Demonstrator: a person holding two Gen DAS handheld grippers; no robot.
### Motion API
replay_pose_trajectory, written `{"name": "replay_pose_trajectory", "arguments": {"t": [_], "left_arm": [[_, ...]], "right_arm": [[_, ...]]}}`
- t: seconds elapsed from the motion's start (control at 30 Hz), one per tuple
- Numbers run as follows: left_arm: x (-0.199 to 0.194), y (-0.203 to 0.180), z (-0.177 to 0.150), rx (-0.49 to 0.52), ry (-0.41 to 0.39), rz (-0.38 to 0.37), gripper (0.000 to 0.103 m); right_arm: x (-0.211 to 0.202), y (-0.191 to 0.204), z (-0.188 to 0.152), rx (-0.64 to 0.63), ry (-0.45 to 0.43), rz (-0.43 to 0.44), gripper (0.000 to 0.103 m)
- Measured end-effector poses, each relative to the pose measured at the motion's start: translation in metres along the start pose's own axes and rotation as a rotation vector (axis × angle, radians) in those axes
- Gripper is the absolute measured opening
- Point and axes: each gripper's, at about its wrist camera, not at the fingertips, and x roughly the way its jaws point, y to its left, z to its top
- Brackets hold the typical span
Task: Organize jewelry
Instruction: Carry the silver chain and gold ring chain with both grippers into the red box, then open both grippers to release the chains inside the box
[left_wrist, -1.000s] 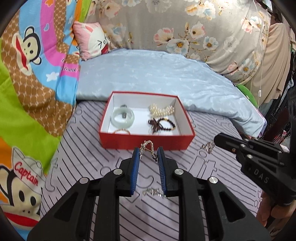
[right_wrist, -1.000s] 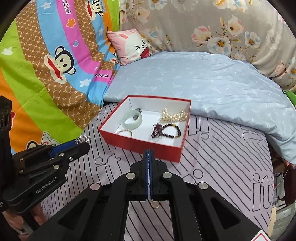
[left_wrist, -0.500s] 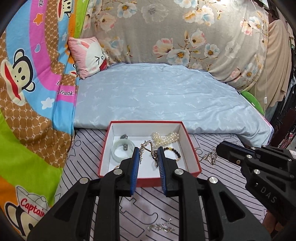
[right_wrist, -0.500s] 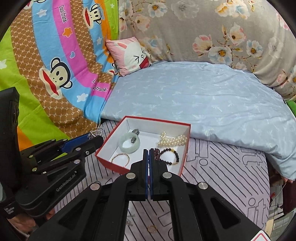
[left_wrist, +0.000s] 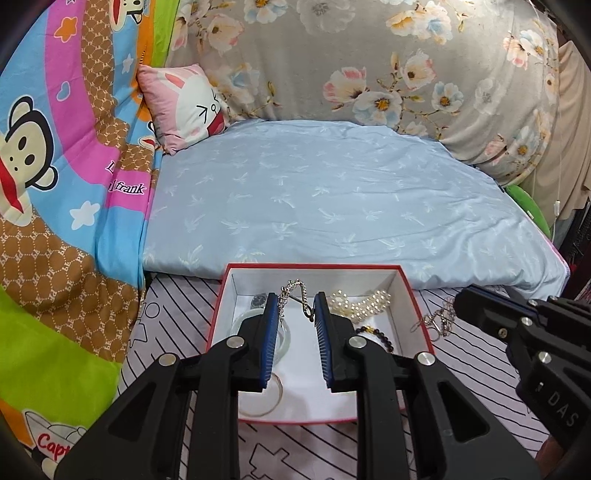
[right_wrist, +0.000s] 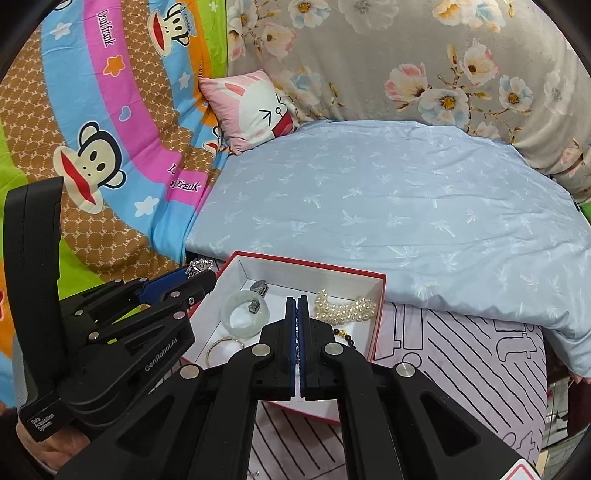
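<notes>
at the lower centre of the left wrist frame, the left hand-held gripper (left_wrist: 295, 308) pinches a silver chain (left_wrist: 293, 290) between its blue pads, the jaws only narrowly apart around it. the chain loops up past the fingertips and hangs directly over the back half of the red box (left_wrist: 417, 302), so the drop lies straight below and slightly ahead of this gripper. its long axis runs roughly across the jaws, left to right in the frame. the right hand-held gripper (right_wrist: 296, 301) is pressed together, and a second chain (left_wrist: 439, 319) dangles at its tip, likely held there, just right of the box's right wall. the left is nearer the open white floor between the jade bangle (right_wrist: 245, 314) and the pearls (right_wrist: 345, 308).
</notes>
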Motion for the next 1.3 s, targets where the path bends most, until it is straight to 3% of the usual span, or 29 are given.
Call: {"name": "replay_pose_trajectory", "arguments": {"t": [0.73,1.3], "left_arm": [[0.093,0.003,0.007,-0.017,0.089,0.013,0.019],[0.117,0.004,0.0,-0.016,0.132,0.025,0.021]], "right_arm": [[0.088,-0.019,-0.006,0.022,0.104,0.002,0.001],[0.112,-0.02,-0.016,0.028,0.147,-0.01,0.002]]}}
